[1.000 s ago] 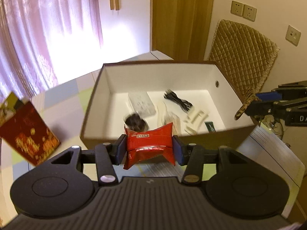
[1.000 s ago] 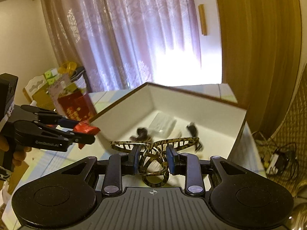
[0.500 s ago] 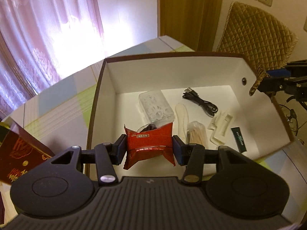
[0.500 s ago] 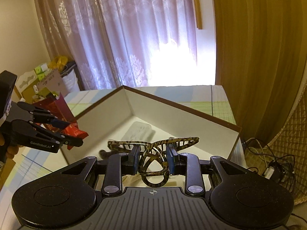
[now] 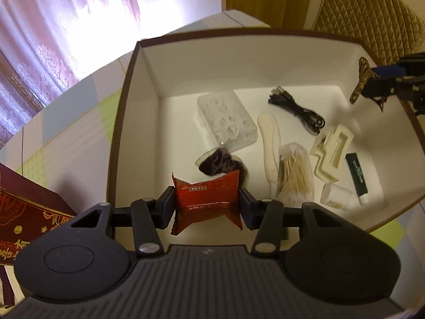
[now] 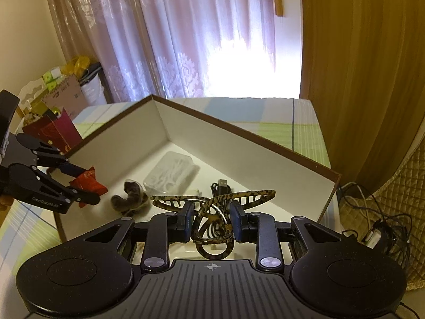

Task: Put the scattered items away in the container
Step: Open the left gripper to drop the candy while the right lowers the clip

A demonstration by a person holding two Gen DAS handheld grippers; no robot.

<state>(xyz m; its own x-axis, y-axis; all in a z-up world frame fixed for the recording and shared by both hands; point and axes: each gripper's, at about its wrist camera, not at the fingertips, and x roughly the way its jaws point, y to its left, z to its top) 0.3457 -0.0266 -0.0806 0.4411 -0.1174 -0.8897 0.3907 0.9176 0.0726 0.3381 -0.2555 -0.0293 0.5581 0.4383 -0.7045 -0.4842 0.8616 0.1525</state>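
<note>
Both grippers now over box (image 5: 127,85) | left gripper (image 5: 207,203) pinching red packet (image 5: 208,199), right gripper (image 6: 211,219) clamping hair claw (image 6: 212,202) | risk: I'd probably crush toothpicks (image 5: 293,178) below-right on release

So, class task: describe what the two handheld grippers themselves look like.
Both grippers, left and right, are matte black: a ribbed central plate, two rounded side lobes with circular insets, linkage bars with silver rivets, and dark blue finger pads. The left one bears white lettering on its side.
</note>
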